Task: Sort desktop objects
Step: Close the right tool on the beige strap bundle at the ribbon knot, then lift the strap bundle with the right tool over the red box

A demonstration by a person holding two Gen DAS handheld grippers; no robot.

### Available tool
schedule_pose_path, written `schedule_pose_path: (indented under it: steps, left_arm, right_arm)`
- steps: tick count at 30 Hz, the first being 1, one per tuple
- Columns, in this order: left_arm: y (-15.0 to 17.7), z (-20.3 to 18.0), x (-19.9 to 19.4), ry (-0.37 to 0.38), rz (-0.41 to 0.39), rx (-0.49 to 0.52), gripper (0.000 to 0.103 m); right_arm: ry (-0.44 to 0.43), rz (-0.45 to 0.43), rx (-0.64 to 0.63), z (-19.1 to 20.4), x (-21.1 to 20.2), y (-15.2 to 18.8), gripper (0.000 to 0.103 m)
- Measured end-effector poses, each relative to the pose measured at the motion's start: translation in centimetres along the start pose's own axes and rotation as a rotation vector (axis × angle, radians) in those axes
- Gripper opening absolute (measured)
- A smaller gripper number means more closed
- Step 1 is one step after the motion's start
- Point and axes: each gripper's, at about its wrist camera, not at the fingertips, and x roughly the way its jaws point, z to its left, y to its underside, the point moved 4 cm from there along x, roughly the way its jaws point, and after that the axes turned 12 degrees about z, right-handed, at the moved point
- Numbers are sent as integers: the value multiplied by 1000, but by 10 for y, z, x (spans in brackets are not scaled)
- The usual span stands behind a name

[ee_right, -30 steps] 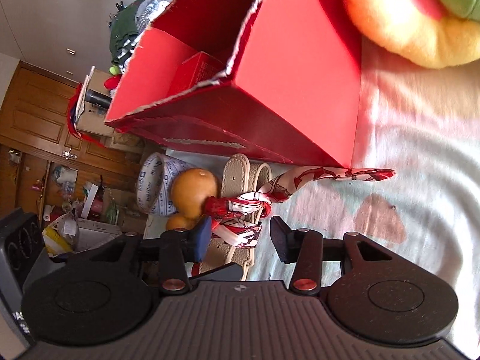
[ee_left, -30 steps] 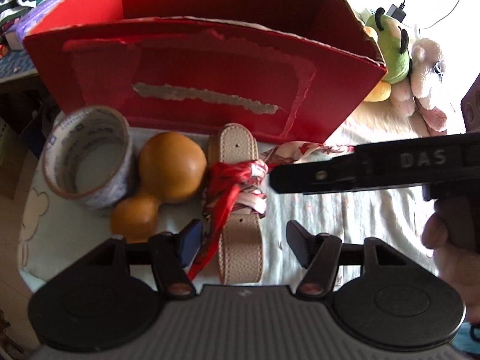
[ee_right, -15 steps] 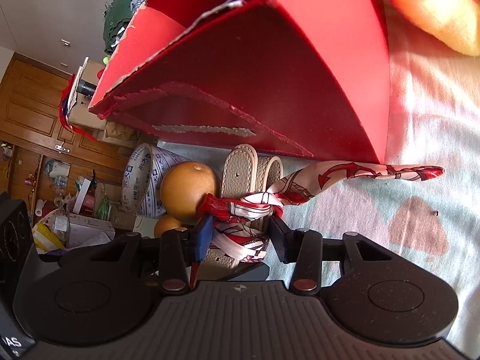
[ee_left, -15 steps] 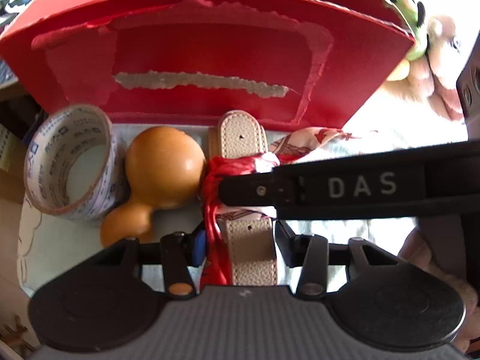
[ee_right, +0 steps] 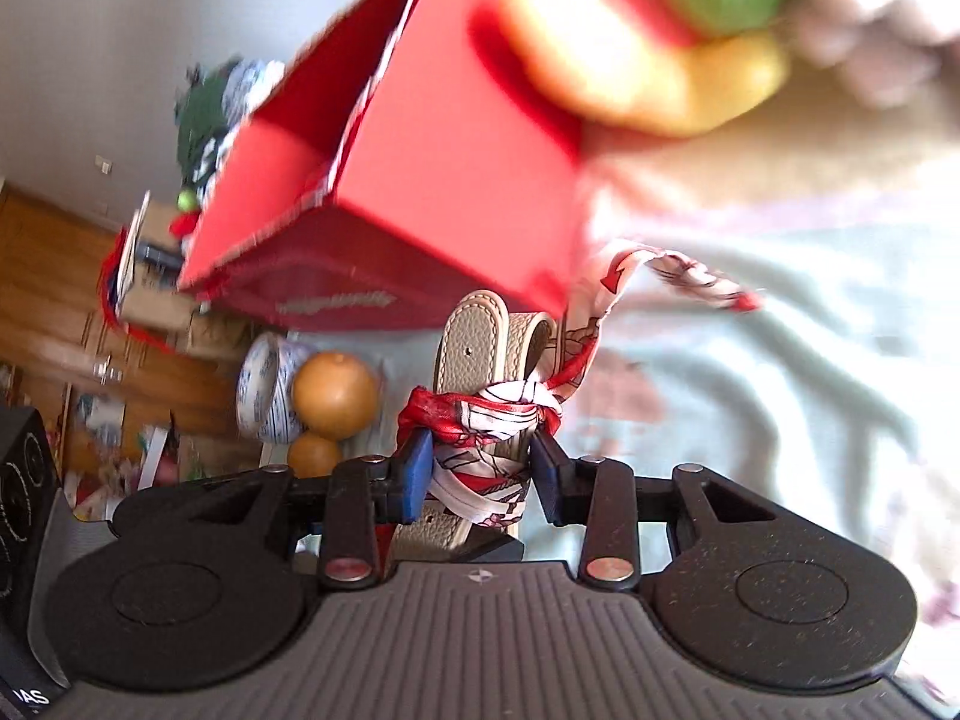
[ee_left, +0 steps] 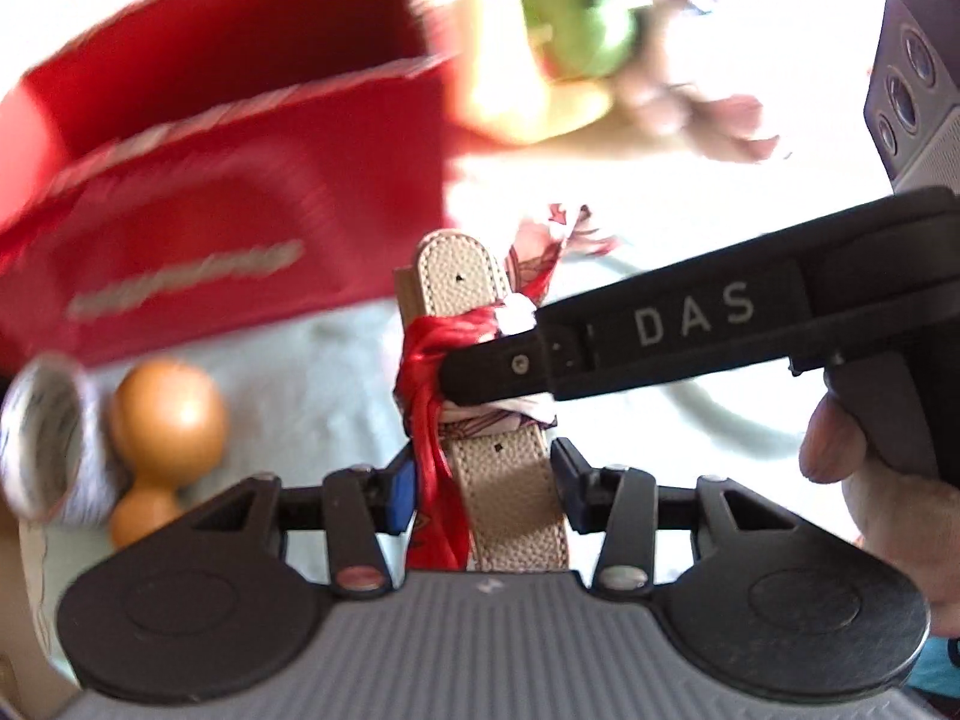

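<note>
Left wrist view: the left gripper [ee_left: 483, 489] has its fingers closed on the near end of a beige pebbled-leather strap [ee_left: 510, 510], with a red-and-white patterned silk scarf [ee_left: 432, 384] knotted round the strap's middle; one red tail of the scarf hangs between the blue finger pad [ee_left: 401, 495] and the strap. The right gripper [ee_left: 468, 375], a black bar lettered "DAS", enters from the right and its tip meets the scarf knot; a hand [ee_left: 870, 498] holds its grip.

Right wrist view: the right gripper [ee_right: 480, 477] pinches the scarf-wrapped strap [ee_right: 474, 330] between both fingers, which press on the knotted scarf [ee_right: 486, 420]. The strap's far end points toward the corner of a red cardboard box [ee_right: 444, 180], open at the top. One scarf tail trails to the right over the pale printed cloth [ee_right: 780, 390] covering the surface.

Left of the strap lie an orange-brown wooden gourd [ee_left: 159, 420] and, touching it, a roll of printed packing tape [ee_left: 45, 438]. Blurred plush toys, one a green plush toy [ee_left: 576, 30], lie beyond the box.
</note>
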Motion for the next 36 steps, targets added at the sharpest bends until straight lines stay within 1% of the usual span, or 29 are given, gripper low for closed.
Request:
schedule_pose_path:
  steps: [3,6,10,13,16,20,22,24,27,31,36]
  left_arm:
    - [-11,-26,-14,23,-45,61,47]
    - [-24,-46,-30,40,-99,110,47]
    - [-49,-57,-60,32,-194,165,47]
    - [-65,-51,-89,29,-264,179,47]
    - [-80,-32,-118,22,-325,188,47]
    - [-97,-1,-144,-36,-384,195,47]
    - [-105,18,-151,-63,-401,190,47]
    - [-112,40,-151,-70,-397,169,47]
    - [-118,71,-140,-76,-370,140,47]
    - [-115,108,-110,-81,-283,109,47]
    - [-115,137,-64,-75,-151,85,47]
  right_arm:
    - [24,-83,5,-5,-31,6,39]
    - [52,-171,-10,-7,-64,5,38]
    - [72,-287,-66,12,-98,-7,37]
    - [82,-361,-124,36,-114,-26,36]
    - [93,-414,-186,62,-121,-47,35]
    - [80,-448,-245,94,-117,-76,35]
    - [78,-449,-270,108,-107,-91,35]
    - [80,-433,-290,119,-93,-105,35]
    - [78,-379,-294,128,-65,-122,35]
    - [99,-272,-270,129,-17,-139,35]
    - [123,-149,-206,120,32,-151,35]
